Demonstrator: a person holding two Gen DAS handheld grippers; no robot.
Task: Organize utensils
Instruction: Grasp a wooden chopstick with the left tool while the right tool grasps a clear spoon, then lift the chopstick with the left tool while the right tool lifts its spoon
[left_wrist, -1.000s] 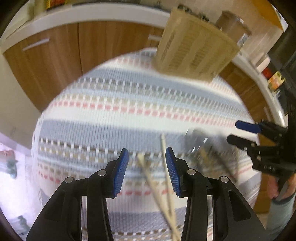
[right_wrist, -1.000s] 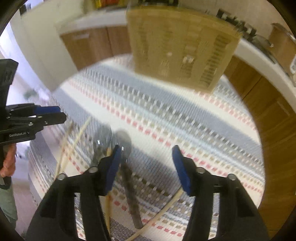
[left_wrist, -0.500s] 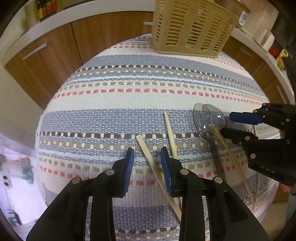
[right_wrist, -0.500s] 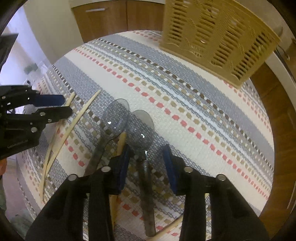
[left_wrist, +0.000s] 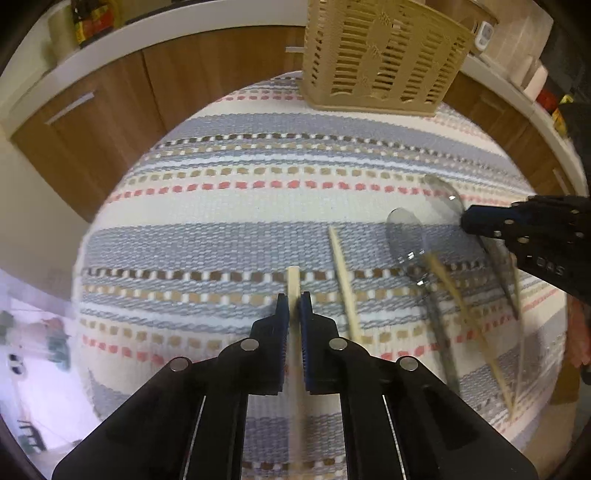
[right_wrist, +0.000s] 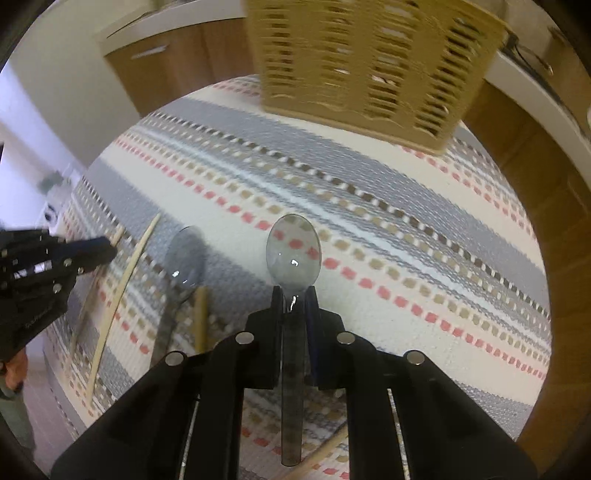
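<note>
My left gripper (left_wrist: 294, 302) is shut on a wooden chopstick (left_wrist: 294, 282) whose tip sticks out past the pads, just above the striped cloth (left_wrist: 258, 206). My right gripper (right_wrist: 294, 295) is shut on the handle of a clear plastic spoon (right_wrist: 293, 254), bowl pointing forward. A second clear spoon (right_wrist: 184, 258) lies on the cloth to its left, and it also shows in the left wrist view (left_wrist: 406, 236). Another chopstick (left_wrist: 343, 273) lies right of my left gripper. The right gripper (left_wrist: 476, 221) shows at the right edge of the left wrist view.
A tan slotted plastic utensil basket (left_wrist: 380, 59) stands at the far edge of the cloth and shows in the right wrist view (right_wrist: 373, 55). More chopsticks (left_wrist: 461, 306) lie by the spoon. Wooden cabinets (left_wrist: 110, 122) and a white counter edge lie behind.
Both grippers have closed: the left on a chopstick, the right on a clear spoon. The held spoon now points forward, away from the other spoon.
</note>
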